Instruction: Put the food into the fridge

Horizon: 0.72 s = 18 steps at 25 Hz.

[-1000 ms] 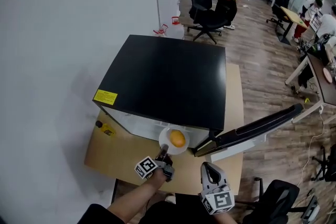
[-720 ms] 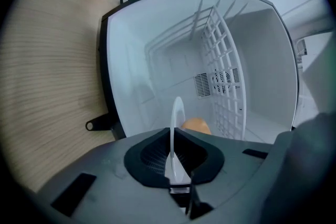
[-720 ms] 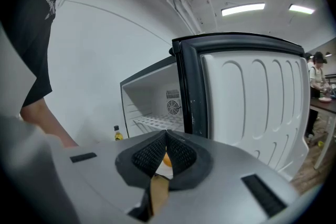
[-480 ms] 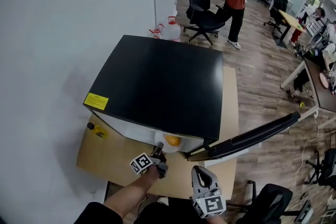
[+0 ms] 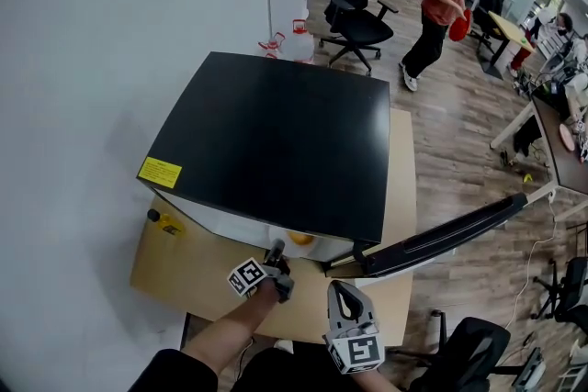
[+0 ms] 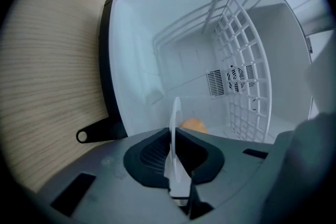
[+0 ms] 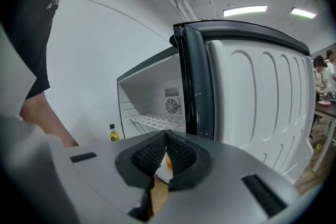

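My left gripper (image 6: 173,136) is clamped on the near rim of the white plate (image 6: 176,113), which I see edge-on between the pads. The orange (image 6: 193,125) sits on the plate just beyond the jaws. In the head view the plate has mostly disappeared under the black top of the fridge (image 5: 276,142), so the food is just inside the fridge's mouth, below the wire shelf (image 6: 241,60). I cannot tell whether the plate touches the fridge floor yet.

My right gripper (image 7: 165,140) has its jaws together on nothing and hangs in front of the fridge, just beside the open fridge door (image 5: 441,234).

To do this step well, I would hold the plate flat so the orange does not roll, then slide it further towards the back wall of the fridge, staying under the shelf and clear of the side walls. I would let go only once the whole plate rests on the fridge floor, then draw the jaws straight out along the rim. The yellow bottle (image 5: 165,223) stands on the table (image 5: 184,271) beside the fridge, away from my path. The right gripper looks well placed for swinging the door shut afterwards.
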Tool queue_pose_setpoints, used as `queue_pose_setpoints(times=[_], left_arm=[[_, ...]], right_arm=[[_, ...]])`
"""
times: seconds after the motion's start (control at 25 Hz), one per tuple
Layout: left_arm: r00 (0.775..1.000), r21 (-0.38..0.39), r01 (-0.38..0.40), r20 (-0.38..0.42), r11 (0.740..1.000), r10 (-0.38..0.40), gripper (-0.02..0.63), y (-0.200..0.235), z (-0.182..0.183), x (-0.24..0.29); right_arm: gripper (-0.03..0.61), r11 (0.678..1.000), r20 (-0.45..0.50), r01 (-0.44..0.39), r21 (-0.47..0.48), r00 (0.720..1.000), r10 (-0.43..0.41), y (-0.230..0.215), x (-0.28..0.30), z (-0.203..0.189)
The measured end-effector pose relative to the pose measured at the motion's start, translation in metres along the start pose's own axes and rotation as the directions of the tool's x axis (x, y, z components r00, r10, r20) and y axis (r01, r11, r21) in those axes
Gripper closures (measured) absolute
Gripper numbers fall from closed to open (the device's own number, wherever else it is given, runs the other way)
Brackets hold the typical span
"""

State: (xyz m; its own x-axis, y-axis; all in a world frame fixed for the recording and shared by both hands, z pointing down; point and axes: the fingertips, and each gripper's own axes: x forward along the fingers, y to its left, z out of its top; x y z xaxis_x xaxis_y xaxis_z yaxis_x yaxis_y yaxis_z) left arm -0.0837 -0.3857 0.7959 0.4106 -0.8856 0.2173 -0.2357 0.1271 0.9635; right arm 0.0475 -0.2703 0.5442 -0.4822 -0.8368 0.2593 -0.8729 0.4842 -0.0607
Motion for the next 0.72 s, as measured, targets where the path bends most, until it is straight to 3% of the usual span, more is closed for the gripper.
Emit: queue_pose_setpoints(times=[0.72], left_arm=[[0.996, -0.005, -0.072, -0.046, 0.997, 0.071, 0.588, 0.007, -0.001, 0.018]], right_arm=[[0.518, 1.000, -0.084, -0.002, 0.016, 0.996, 0.004, 0.011, 0.027, -0.032]])
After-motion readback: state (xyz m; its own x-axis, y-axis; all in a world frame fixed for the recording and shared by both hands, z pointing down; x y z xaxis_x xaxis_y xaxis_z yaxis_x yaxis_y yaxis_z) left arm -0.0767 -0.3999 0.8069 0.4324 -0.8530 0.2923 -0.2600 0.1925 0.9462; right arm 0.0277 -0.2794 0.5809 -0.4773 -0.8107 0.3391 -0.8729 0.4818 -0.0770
